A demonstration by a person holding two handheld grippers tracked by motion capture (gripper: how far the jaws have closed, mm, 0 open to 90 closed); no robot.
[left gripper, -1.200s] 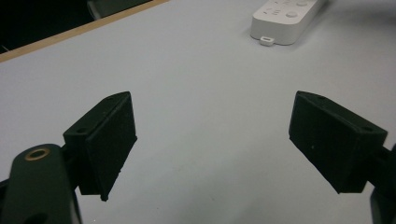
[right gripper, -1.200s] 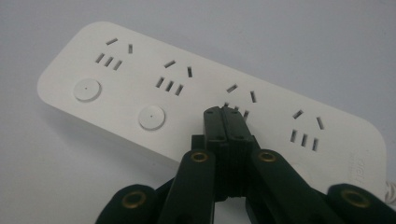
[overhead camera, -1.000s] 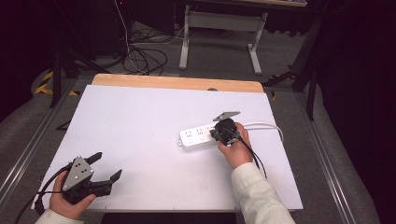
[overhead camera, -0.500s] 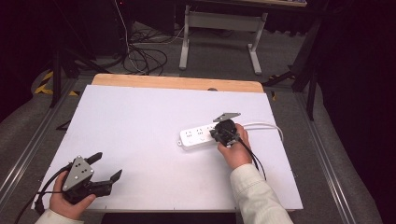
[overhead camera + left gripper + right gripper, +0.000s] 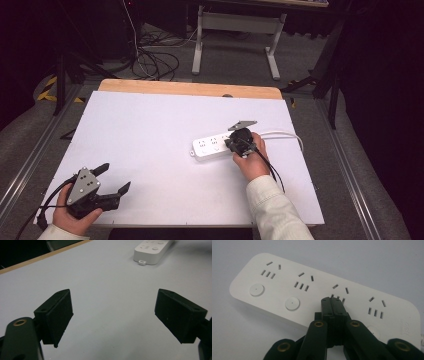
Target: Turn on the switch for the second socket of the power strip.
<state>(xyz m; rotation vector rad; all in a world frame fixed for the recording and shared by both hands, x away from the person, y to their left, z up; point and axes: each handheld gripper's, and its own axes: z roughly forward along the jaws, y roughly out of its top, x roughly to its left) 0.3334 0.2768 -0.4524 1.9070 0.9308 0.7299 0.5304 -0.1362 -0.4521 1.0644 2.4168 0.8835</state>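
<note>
We have the white power strip [image 5: 216,147] lying right of centre on the white surface [image 5: 150,130], its long axis running left to right with a slight tilt — the left end a little nearer to us, the right end, where its white cord [image 5: 285,135] leaves, a little farther. Our right gripper [image 5: 239,145] is on top of it: in the right gripper view the jaws are pressed flat together with nothing between them, their tips [image 5: 334,300] set against the third socket group from the left, the third round button [image 5: 372,330] partly hidden beneath them. Two more round buttons [image 5: 257,289] lie to the left along the strip's near edge. So the strip is directly under these jaws, and any press we make next goes straight down onto its top face.

Our left gripper [image 5: 107,182] sits at the near left corner of the surface, well apart from the strip. Its jaws stand wide open and hold nothing; in the left gripper view the strip's left end [image 5: 152,248] lies far ahead and to the right. The right hand is plainly the nearer one.

There are no containers on the surface.
</note>
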